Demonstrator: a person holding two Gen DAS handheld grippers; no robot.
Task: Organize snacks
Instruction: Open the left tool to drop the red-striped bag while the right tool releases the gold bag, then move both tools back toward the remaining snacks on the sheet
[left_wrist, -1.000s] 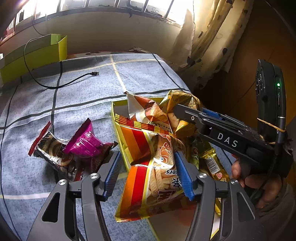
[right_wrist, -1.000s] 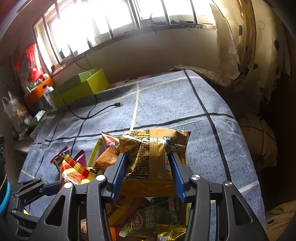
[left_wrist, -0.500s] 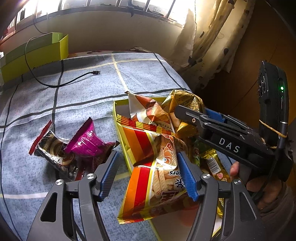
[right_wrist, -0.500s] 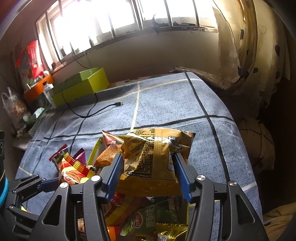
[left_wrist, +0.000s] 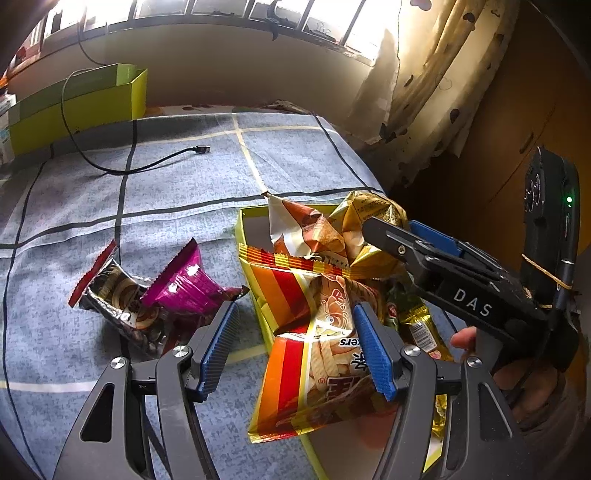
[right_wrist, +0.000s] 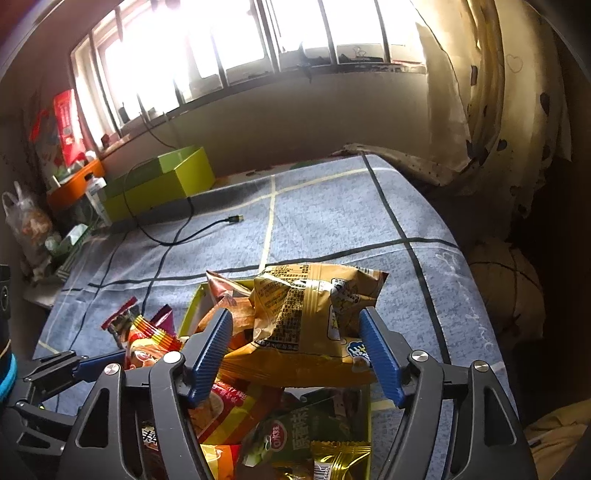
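Observation:
A yellow box (left_wrist: 246, 236) on the blue cloth holds several snack bags. My left gripper (left_wrist: 295, 345) is open over the box's left wall, with an orange-striped cracker bag (left_wrist: 314, 354) lying between its fingers. A magenta packet (left_wrist: 184, 288) and a dark cookie packet (left_wrist: 114, 299) lie on the cloth left of the box. My right gripper (right_wrist: 295, 354) is open, its fingers either side of a golden bag (right_wrist: 306, 314) that rests on the pile. It also shows in the left wrist view (left_wrist: 417, 236). A green bag (right_wrist: 306, 435) lies lower in the box.
A black cable (left_wrist: 147, 166) crosses the cloth at the back. A lime-green box (left_wrist: 74, 107) stands at the far left by the wall. A curtain (left_wrist: 424, 92) hangs at the right. The bed's edge drops off to the right (right_wrist: 461, 258).
My right gripper has opened wider and let go of the golden bag, which now rests on the pile. My left gripper has drawn back slightly.

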